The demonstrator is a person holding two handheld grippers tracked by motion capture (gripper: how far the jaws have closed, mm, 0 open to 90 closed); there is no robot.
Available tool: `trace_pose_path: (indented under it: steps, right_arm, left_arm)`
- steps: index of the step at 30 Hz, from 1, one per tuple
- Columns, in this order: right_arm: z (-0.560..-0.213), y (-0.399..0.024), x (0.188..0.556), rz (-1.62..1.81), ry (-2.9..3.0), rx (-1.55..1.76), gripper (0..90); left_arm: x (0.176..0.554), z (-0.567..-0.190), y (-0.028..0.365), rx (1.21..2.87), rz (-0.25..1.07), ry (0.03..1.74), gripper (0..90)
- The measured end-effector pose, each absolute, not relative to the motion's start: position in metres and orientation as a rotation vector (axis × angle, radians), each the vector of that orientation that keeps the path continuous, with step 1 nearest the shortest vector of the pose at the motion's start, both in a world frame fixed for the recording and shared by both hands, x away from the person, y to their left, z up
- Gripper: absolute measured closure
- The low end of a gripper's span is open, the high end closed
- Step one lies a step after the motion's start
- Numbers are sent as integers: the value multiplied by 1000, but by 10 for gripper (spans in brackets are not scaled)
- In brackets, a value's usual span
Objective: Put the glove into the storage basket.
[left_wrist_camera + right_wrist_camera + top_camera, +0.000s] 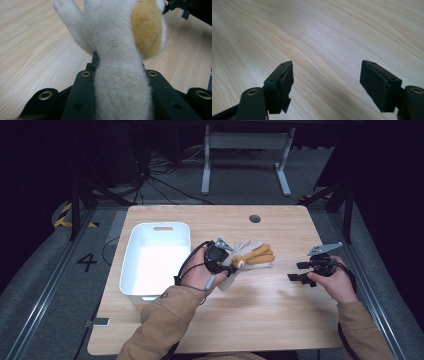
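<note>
A white knitted glove (252, 254) with orange-yellow finger parts hangs over the middle of the wooden table (260, 320). My left gripper (228, 265) is shut on its cuff. In the left gripper view the glove (117, 37) rises between the two black jaws, its cuff squeezed between them, with an orange patch at the upper right. My right gripper (296, 271) is held at the right side of the table, apart from the glove. In the right gripper view the right gripper (327, 80) stands open over bare wood with nothing between its jaws.
A white plastic bin (131, 270) sits at the table's left side, just left of my left hand. A round cable hole (255, 218) lies near the far edge. A grey desk frame (246, 157) stands on the floor beyond the table.
</note>
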State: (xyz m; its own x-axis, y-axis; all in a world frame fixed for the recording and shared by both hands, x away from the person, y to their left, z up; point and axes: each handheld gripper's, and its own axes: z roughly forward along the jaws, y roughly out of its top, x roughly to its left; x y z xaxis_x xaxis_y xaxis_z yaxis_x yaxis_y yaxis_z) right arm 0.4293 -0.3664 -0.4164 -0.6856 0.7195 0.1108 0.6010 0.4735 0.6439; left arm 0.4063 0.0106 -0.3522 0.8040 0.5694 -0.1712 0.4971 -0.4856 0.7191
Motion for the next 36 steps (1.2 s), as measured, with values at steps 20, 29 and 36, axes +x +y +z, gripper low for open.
trace_pose_path:
  steps: [20,29,36]
  right_arm:
    - [-419,-363,431,997,2558,1150,269]
    - [-420,-365,429,988,2556,1159,268]
    - [-422,-366,429,977,2555,1163,261]
  left_arm:
    - [403,-315,71,2100,183,919,739]
    - [403,-305,100,2058,219,1003,738]
    - [408,-309,114,2047,258,1096,736]
